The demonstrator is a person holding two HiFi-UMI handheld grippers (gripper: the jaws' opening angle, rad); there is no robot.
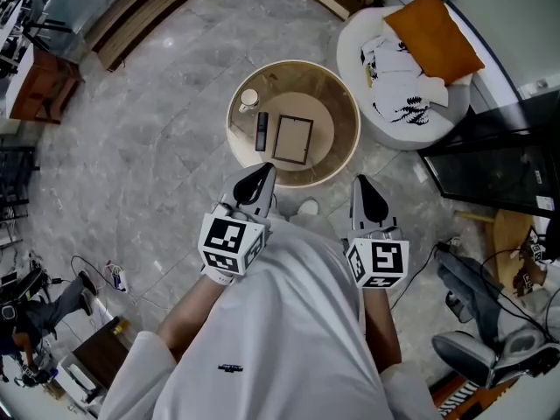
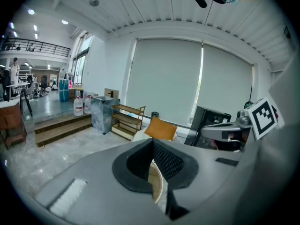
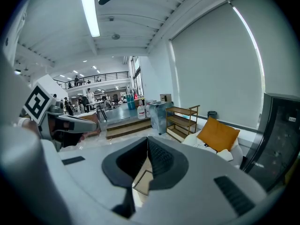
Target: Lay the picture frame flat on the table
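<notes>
The picture frame (image 1: 293, 139) lies flat on the round wooden table (image 1: 343, 151), its pale face up; a corner of the frame (image 3: 142, 182) also shows below the jaws in the right gripper view. My left gripper (image 1: 262, 173) hovers at the table's near rim, shut and empty. My right gripper (image 1: 364, 186) is held off the table's near right side, also shut with nothing in it. In the left gripper view the left gripper (image 2: 152, 145) has its pads together, with the table's rim (image 2: 158, 185) below. In the right gripper view the right gripper (image 3: 147, 143) has its pads together too.
A black remote (image 1: 262, 131) and a white cup (image 1: 249, 99) sit on the table left of the frame. A white round chair (image 1: 402, 116) with an orange cushion (image 1: 433, 33) stands at right, and a black screen (image 1: 494, 169) beside it. Cables lie on the floor.
</notes>
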